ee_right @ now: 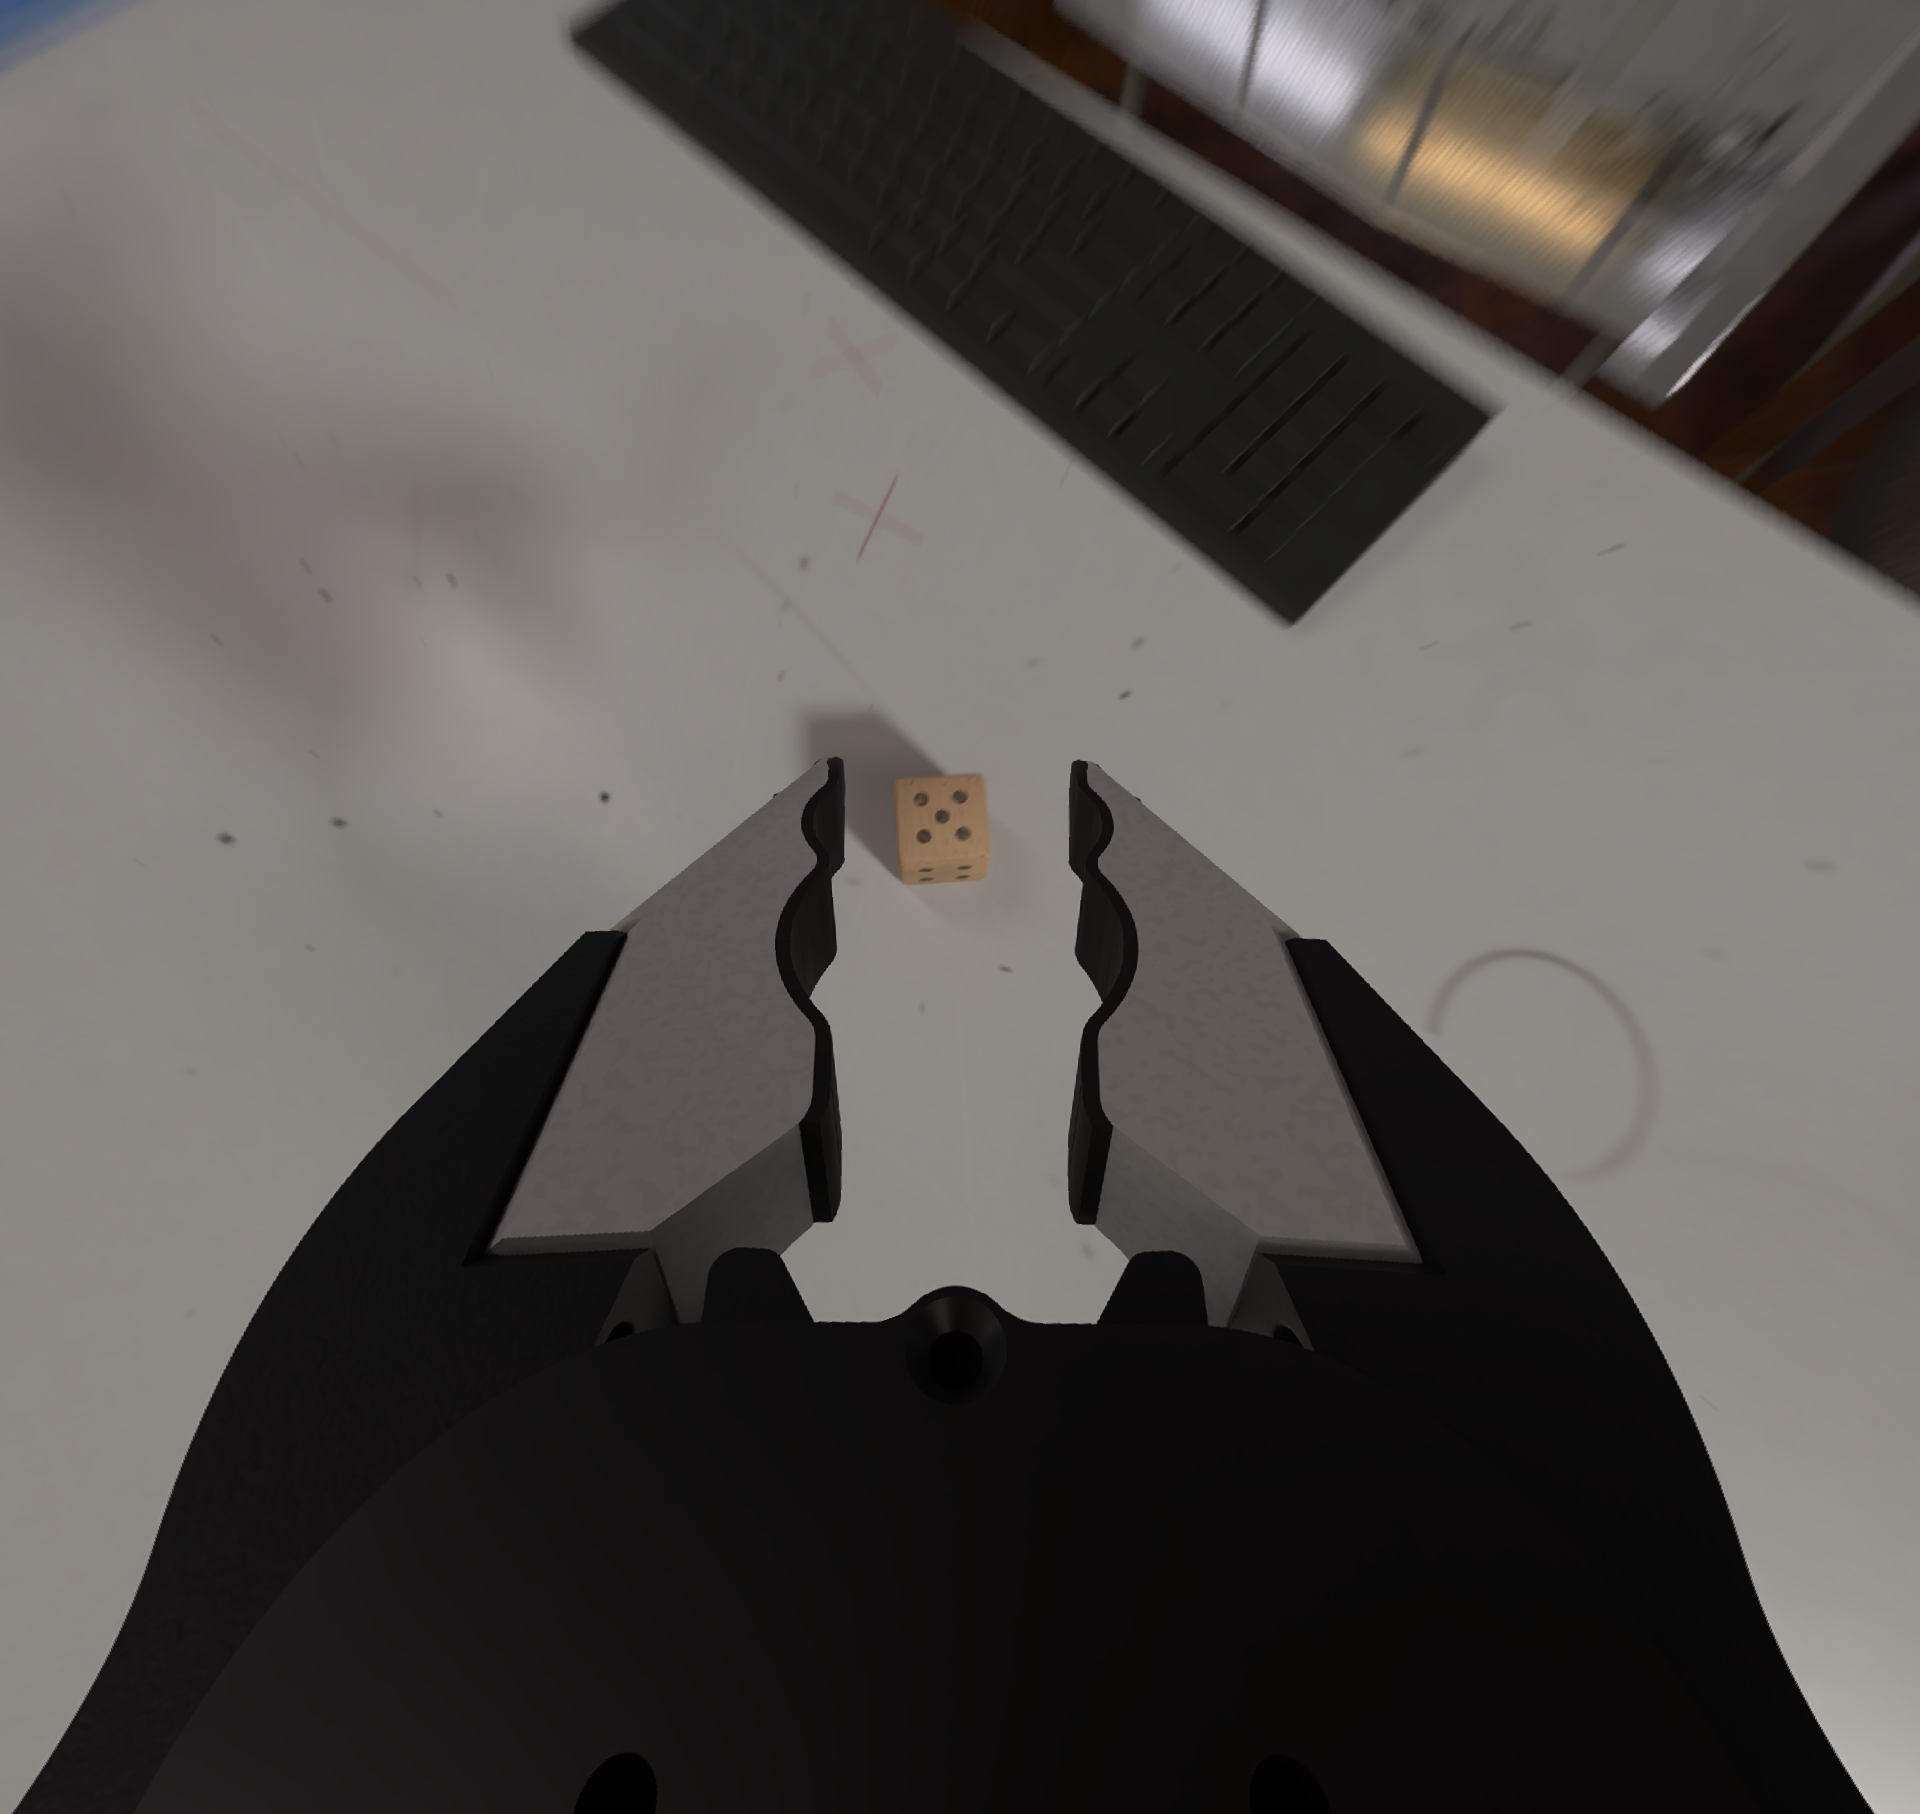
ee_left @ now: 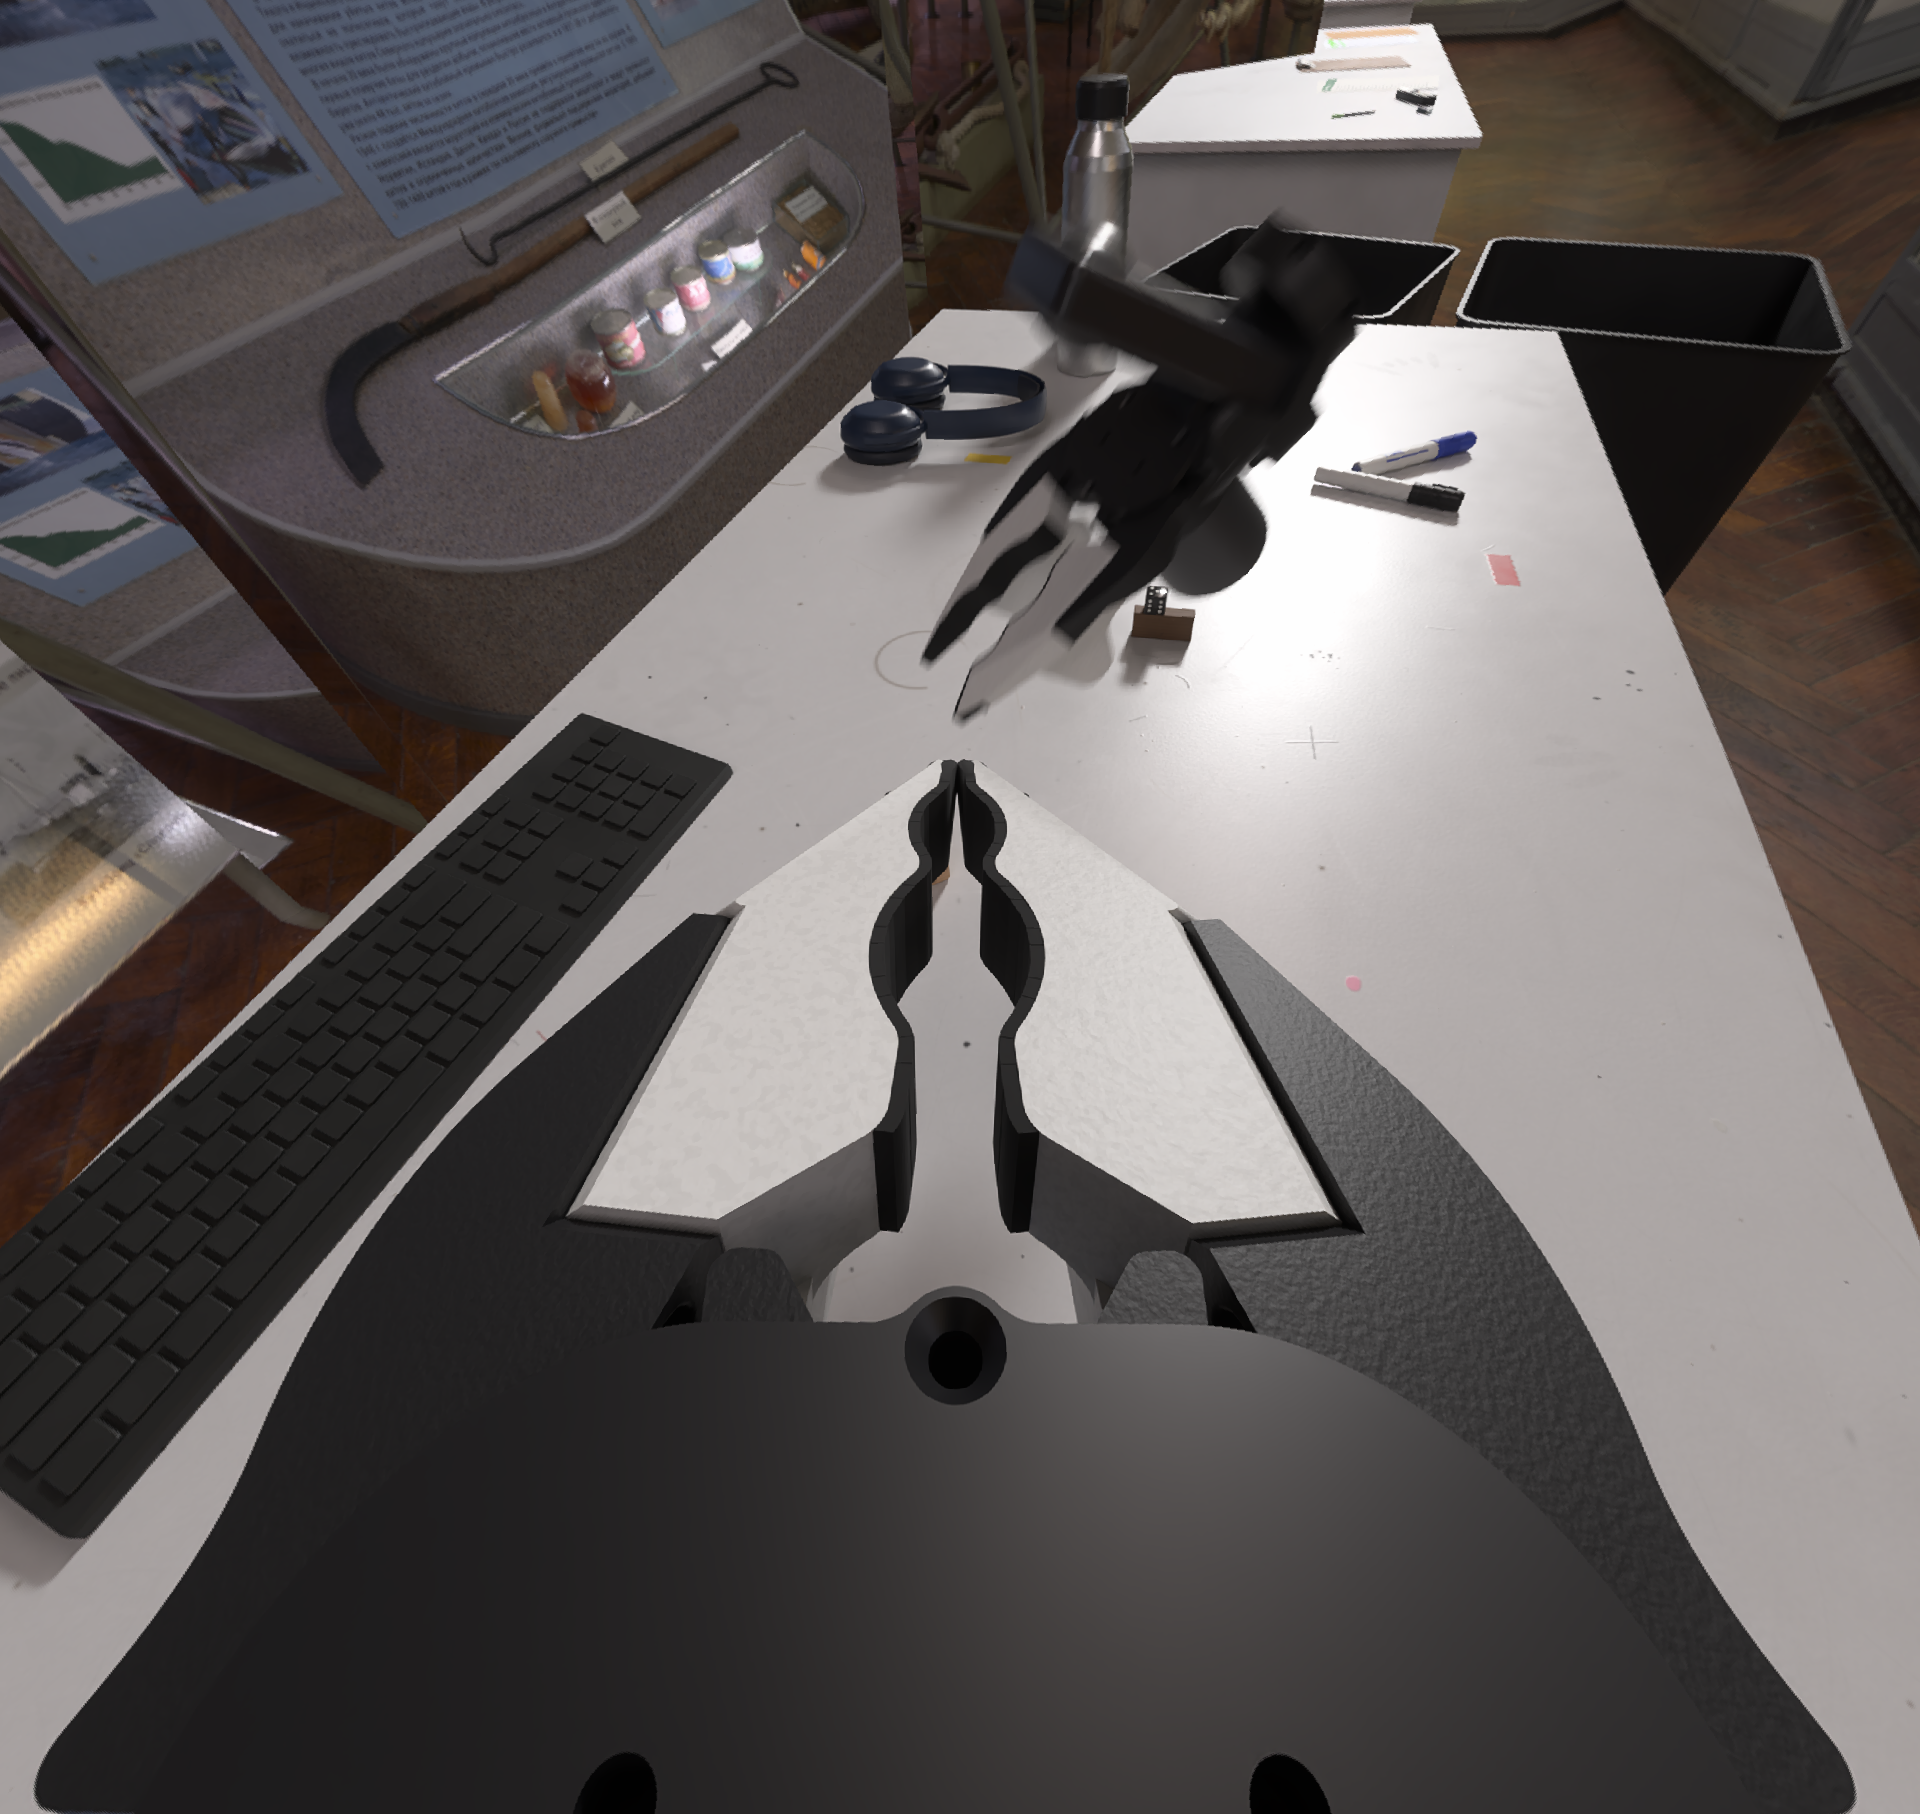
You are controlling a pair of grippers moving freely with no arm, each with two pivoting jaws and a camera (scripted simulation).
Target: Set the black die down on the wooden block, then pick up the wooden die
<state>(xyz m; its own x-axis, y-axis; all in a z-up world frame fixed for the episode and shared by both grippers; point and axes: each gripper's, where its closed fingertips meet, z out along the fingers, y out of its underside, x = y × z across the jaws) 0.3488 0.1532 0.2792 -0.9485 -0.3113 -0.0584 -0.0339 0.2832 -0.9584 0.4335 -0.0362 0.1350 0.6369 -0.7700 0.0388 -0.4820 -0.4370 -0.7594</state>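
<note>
The black die (ee_left: 1154,601) sits on top of the small wooden block (ee_left: 1162,624) on the white table (ee_left: 1455,933). My left gripper (ee_left: 955,772) is shut and empty, low over the table; a sliver of the wooden die (ee_left: 943,876) shows between its fingers, on the table beneath. My right gripper (ee_right: 954,777) is open, pointing down, with the wooden die (ee_right: 941,829) on the table between its fingertips, nearer the left one and apart from both. In the left wrist view the right gripper (ee_left: 961,668) shows blurred above the table, just left of the block.
A black keyboard (ee_left: 312,1089) (ee_right: 1039,289) lies along the table's left edge. Blue headphones (ee_left: 925,403), a steel bottle (ee_left: 1096,175) and two markers (ee_left: 1392,481) lie at the far end. Two black bins (ee_left: 1652,320) stand beyond the table. A display cabinet (ee_left: 520,310) stands at the left.
</note>
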